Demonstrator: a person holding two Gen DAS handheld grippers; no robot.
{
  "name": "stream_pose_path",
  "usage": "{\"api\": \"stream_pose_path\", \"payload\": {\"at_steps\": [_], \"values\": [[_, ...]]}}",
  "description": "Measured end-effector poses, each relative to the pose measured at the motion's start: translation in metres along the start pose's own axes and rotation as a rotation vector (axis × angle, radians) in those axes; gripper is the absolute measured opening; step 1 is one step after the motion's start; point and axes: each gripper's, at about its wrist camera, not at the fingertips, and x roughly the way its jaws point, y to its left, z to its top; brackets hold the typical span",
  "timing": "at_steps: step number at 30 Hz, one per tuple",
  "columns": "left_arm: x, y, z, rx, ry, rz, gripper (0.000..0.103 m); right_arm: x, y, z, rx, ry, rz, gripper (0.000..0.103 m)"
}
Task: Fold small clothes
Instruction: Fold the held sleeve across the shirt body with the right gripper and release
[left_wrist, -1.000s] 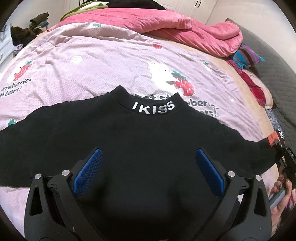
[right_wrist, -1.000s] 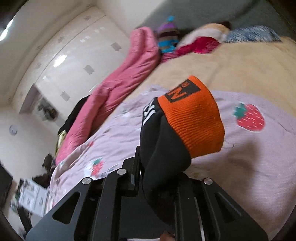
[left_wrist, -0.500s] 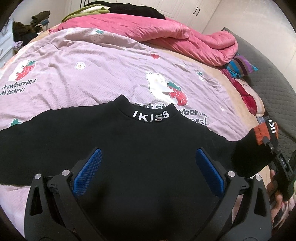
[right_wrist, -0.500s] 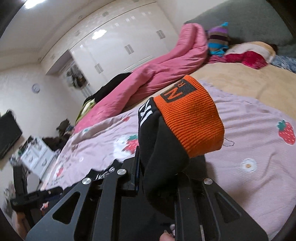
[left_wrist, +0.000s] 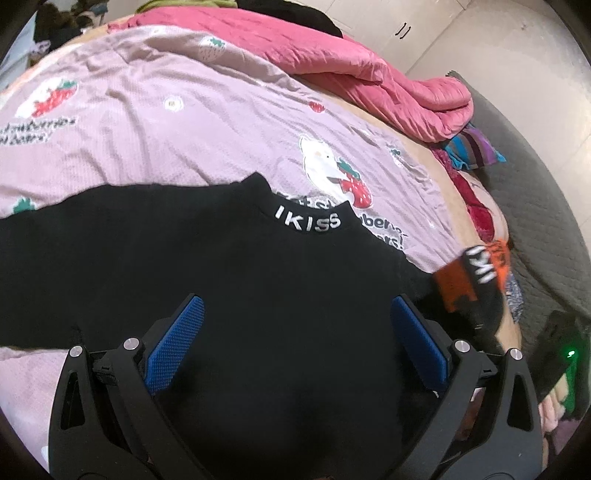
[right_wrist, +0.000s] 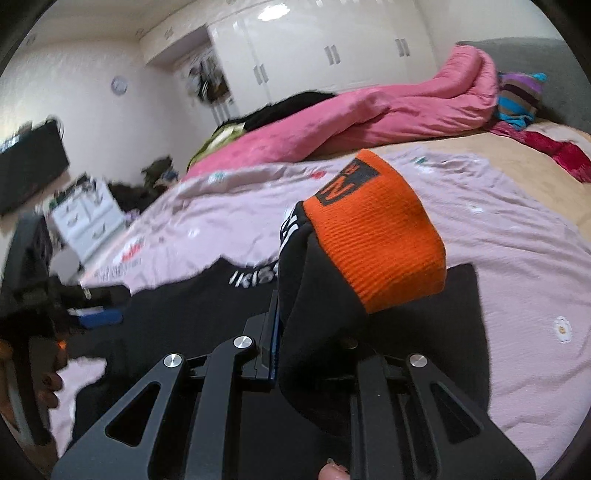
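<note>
A crinkled lilac bedspread (left_wrist: 155, 122) lies under the soft black sweater (left_wrist: 229, 280), spread flat near me. My left gripper (left_wrist: 295, 328) hovers above it, blue pads apart. My right gripper (right_wrist: 314, 332) pinches the ribbed orange cuff (right_wrist: 376, 236).

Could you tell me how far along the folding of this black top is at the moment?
Early. Done: the black top lies spread flat on the lilac bedspread, collar away from the person. In hand: the right gripper is shut on the orange-cuffed sleeve, raised above the body. The left gripper hovers open over the chest. Left: the other sleeve is still outstretched; no body fold yet.
</note>
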Motion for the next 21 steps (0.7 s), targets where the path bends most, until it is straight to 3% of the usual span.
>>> {"api": "stream_pose_path", "payload": {"at_steps": [5, 7, 9, 13, 18, 21], "values": [[0.007, 0.008, -0.004, -0.032, 0.030, -0.054, 0.095, 0.027, 0.013, -0.018, -0.039, 0.090, 0.015, 0.019], [0.013, 0.009, -0.007, -0.040, 0.049, -0.071, 0.095, 0.035, 0.016, -0.024, -0.027, 0.133, 0.040, 0.031], [0.020, 0.010, -0.011, -0.050, 0.076, -0.080, 0.095, 0.041, 0.019, -0.031, -0.003, 0.174, 0.108, 0.052], [0.037, 0.008, -0.020, -0.069, 0.141, -0.128, 0.095, 0.038, 0.027, -0.034, -0.021, 0.219, 0.170, 0.062], [0.053, 0.004, -0.031, -0.092, 0.179, -0.207, 0.095, 0.014, 0.014, -0.027, -0.028, 0.220, 0.208, 0.078], [0.065, 0.002, -0.037, -0.128, 0.202, -0.247, 0.094, -0.003, -0.006, -0.018, -0.012, 0.171, 0.166, 0.078]]}}
